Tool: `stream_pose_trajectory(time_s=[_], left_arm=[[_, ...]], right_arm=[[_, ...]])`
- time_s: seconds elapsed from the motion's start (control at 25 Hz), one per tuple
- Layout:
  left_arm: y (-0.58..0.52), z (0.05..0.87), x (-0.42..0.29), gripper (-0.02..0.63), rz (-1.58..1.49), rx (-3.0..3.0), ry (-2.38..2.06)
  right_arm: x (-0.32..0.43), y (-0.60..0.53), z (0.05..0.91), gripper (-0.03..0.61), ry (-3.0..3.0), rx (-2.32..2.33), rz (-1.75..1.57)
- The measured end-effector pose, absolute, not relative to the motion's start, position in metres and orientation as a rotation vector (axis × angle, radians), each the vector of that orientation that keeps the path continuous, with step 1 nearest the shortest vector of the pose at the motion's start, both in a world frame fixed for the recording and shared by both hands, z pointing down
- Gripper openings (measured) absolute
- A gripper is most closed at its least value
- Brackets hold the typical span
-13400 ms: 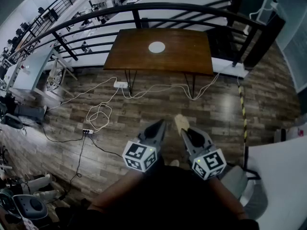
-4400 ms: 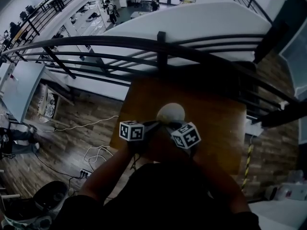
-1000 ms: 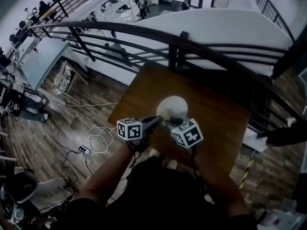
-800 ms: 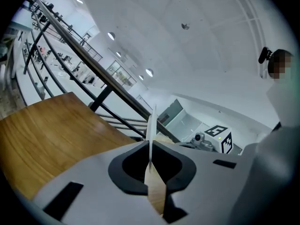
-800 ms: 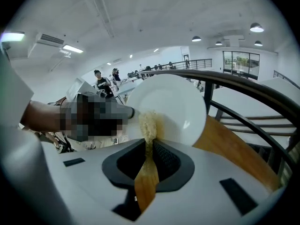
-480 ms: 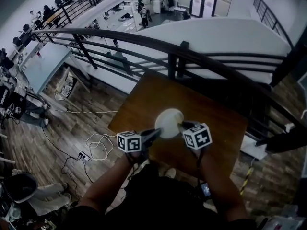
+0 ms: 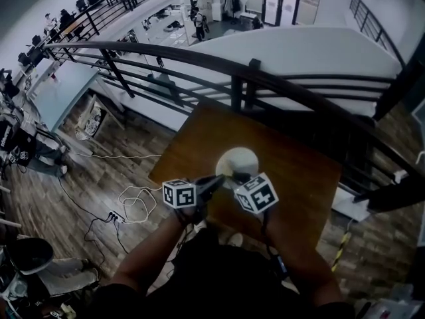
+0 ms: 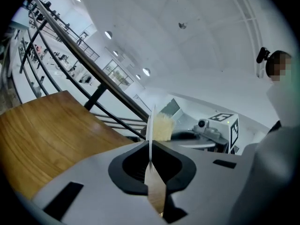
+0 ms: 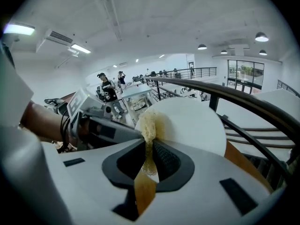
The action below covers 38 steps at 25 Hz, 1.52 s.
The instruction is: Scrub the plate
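A round white plate [image 7: 239, 161] is held up over the wooden table [image 7: 302, 171]. My left gripper [image 7: 219, 179] is shut on its near rim; in the left gripper view the plate [image 8: 151, 125] stands edge-on between the jaws of the left gripper [image 8: 150, 150]. My right gripper [image 7: 236, 177] is shut on a yellow sponge [image 9: 150, 123], which presses against the face of the plate [image 9: 192, 125]. From the left gripper view the sponge [image 8: 162, 127] shows just behind the plate, with the right gripper [image 8: 206, 131] beyond it. In the right gripper view, the right gripper [image 9: 150, 146] faces the left gripper [image 9: 105, 125].
A black metal railing [image 7: 239, 78] runs along the table's far side, with a drop to a lower floor behind it. The table top [image 8: 42, 130] lies below and left of the plate. Cables [image 7: 136, 195] lie on the wooden floor to the left.
The right gripper with the sponge has swung out to the right and come back left across the plate. The left gripper and the plate have stayed in place.
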<state>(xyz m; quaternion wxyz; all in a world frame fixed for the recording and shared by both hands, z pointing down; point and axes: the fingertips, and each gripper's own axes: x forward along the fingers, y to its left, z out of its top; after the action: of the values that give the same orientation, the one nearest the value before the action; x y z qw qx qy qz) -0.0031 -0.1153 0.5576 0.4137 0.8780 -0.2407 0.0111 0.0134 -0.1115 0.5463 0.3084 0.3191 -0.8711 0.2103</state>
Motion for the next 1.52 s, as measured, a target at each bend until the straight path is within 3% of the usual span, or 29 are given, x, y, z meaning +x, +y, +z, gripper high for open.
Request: stream_pose_trajectory(time_s=[0.6, 1.16, 1.52], left_arm=[[-0.107, 0.566, -0.021, 0.021, 0.056, 2.182, -0.654], [-0.103, 0.566, -0.019, 0.02, 0.012, 2.122, -0.633], [-0.115, 0.563, -0.027, 0.02, 0.01, 2.149, -0.673]], right_arm=[[0.086, -0.13, 0.579, 0.051, -2.194, 0.923, 0.615], [-0.003, -0.106, 0.547, 0.052, -2.298, 0.685, 0.501], [0.019, -0.093, 0.576, 0.051, -2.244, 0.681, 0.585]])
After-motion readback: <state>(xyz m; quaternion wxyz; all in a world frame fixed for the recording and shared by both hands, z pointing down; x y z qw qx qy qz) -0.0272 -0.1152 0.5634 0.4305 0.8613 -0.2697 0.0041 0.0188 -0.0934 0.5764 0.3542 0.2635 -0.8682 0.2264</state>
